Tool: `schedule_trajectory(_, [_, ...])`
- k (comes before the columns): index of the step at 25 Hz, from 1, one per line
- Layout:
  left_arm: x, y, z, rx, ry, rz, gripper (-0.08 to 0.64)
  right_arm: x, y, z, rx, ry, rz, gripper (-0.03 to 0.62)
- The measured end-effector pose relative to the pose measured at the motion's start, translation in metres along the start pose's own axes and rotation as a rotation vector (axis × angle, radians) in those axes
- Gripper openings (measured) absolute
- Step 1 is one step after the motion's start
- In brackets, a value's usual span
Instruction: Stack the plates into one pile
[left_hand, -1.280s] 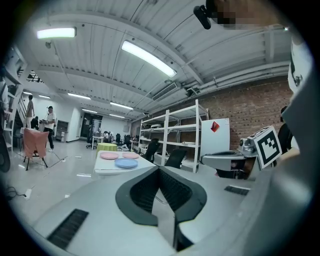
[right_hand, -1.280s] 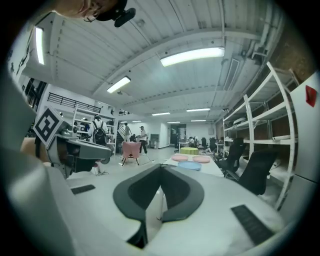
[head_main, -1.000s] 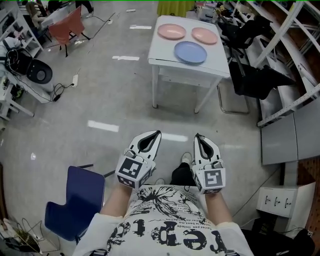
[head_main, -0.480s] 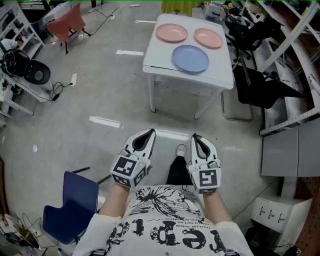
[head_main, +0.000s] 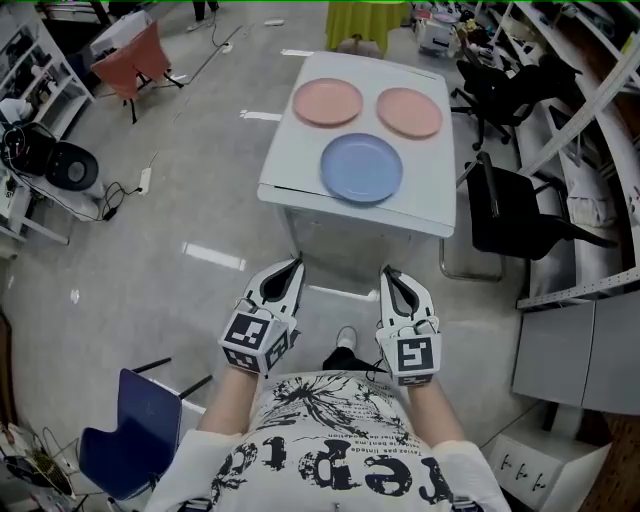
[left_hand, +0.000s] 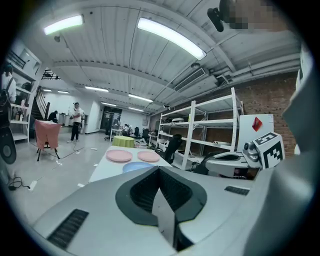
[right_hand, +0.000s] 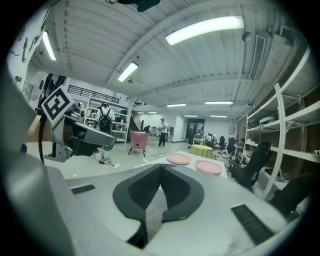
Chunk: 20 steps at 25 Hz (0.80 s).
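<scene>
My left gripper (head_main: 291, 266) and right gripper (head_main: 389, 273) both closed, empty, by near side of table (head_main: 295, 175); I see blue plate (head_main: 362, 168) nearest, left pink plate (head_main: 328, 102) and right pink plate (head_main: 409, 112) farther, all apart

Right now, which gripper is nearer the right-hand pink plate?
Right. The right gripper is almost straight in line with the pink plate, short of the table; the left gripper is beside it, farther off to the left.
</scene>
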<state>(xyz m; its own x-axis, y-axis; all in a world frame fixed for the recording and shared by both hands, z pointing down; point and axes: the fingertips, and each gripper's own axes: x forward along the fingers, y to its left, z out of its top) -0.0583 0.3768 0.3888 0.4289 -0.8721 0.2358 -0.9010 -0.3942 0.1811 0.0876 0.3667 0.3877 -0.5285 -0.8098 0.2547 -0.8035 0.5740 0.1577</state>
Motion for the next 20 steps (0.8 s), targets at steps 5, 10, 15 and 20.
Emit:
schedule_trajectory(5, [0.075,0.016,0.020,-0.002,0.000,0.037,0.005,0.052,-0.068,-0.004,-0.001,0.028,0.005,0.006])
schedule_trajectory(10, [0.129,0.031,0.027,-0.019,0.018,0.060,0.005,0.093,-0.115,-0.008,0.003,0.049,0.010,0.006])
schedule_trajectory(15, [0.173,0.058,0.031,-0.020,0.033,0.066,0.005,0.142,-0.140,-0.011,0.015,0.071,0.017,0.006])
schedule_trajectory(20, [0.227,0.099,0.046,-0.024,0.033,0.042,0.005,0.201,-0.160,-0.003,0.022,0.075,0.003,0.006])
